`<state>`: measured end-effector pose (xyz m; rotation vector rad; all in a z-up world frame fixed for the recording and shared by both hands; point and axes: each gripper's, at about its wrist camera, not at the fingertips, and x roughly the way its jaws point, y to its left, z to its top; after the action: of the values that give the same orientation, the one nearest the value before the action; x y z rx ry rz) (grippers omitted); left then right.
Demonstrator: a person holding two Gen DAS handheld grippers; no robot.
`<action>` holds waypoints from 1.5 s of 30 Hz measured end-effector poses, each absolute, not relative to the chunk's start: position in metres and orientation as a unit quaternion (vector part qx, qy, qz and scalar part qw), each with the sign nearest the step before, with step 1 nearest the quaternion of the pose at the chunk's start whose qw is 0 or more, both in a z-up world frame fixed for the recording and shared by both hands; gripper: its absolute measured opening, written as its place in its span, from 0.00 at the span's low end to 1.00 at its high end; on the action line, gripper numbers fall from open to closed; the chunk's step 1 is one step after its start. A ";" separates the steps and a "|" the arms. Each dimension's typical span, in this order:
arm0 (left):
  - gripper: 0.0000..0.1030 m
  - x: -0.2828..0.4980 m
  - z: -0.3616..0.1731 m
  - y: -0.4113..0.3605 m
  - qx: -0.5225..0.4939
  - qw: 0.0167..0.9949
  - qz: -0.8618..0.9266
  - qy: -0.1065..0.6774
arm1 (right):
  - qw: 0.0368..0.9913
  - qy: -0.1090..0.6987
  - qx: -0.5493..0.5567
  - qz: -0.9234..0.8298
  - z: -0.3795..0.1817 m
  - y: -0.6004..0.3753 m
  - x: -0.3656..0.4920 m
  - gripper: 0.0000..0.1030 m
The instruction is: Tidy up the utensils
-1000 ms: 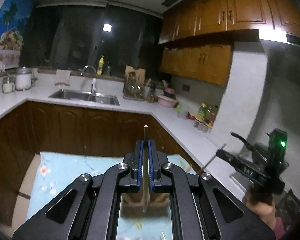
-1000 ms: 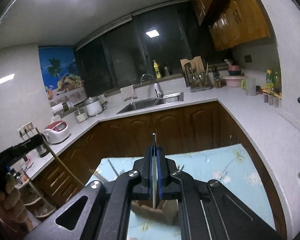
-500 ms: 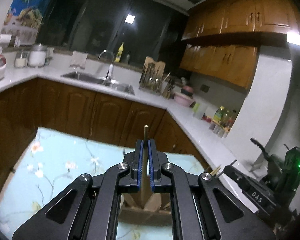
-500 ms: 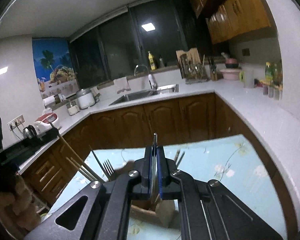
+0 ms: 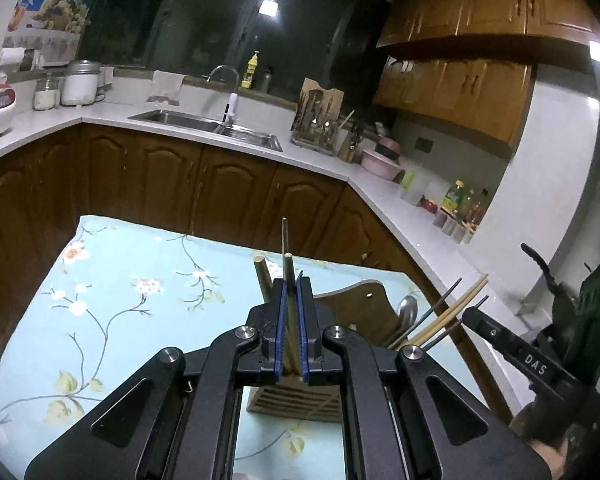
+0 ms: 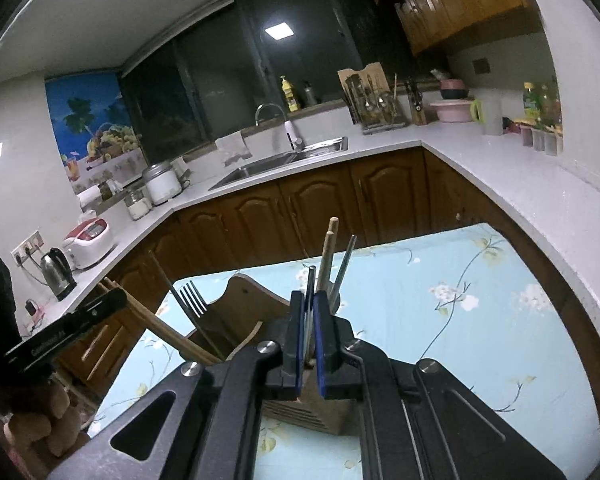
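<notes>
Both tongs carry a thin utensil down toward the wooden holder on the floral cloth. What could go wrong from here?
1. The left tongs grip a wooden chopstick close to utensils already standing in the wooden holder; it may knock them.
2. The right tongs pinch a thin metal utensil edge-on, so it may pivot or slip.
3. The holder sits loose on the floral cloth; an off-centre push might tip it.

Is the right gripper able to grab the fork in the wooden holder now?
Probably not yet: the right gripper is shut on a metal utensil, so it's full. The fork in the wooden holder stands uncovered.
</notes>
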<state>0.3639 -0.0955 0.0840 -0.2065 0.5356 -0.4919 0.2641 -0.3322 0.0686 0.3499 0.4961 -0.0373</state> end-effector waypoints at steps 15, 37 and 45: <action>0.05 0.362 0.091 -0.104 -0.071 0.932 -0.239 0.263 | 0.952 0.247 0.179 -0.015 0.071 -0.334 0.267 0.11; 0.96 0.257 0.063 -0.043 -0.087 0.954 -0.176 0.227 | 0.951 0.242 0.190 -0.015 0.039 -0.326 0.200 0.85; 0.97 0.199 0.009 -0.017 -0.045 0.959 -0.138 0.243 | 0.953 0.240 0.187 -0.003 0.007 -0.299 0.141 0.88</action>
<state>0.1991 -0.0173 0.0092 -0.0921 0.4935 -0.2790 0.1413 -0.2995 0.0073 0.3791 0.4885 -0.0060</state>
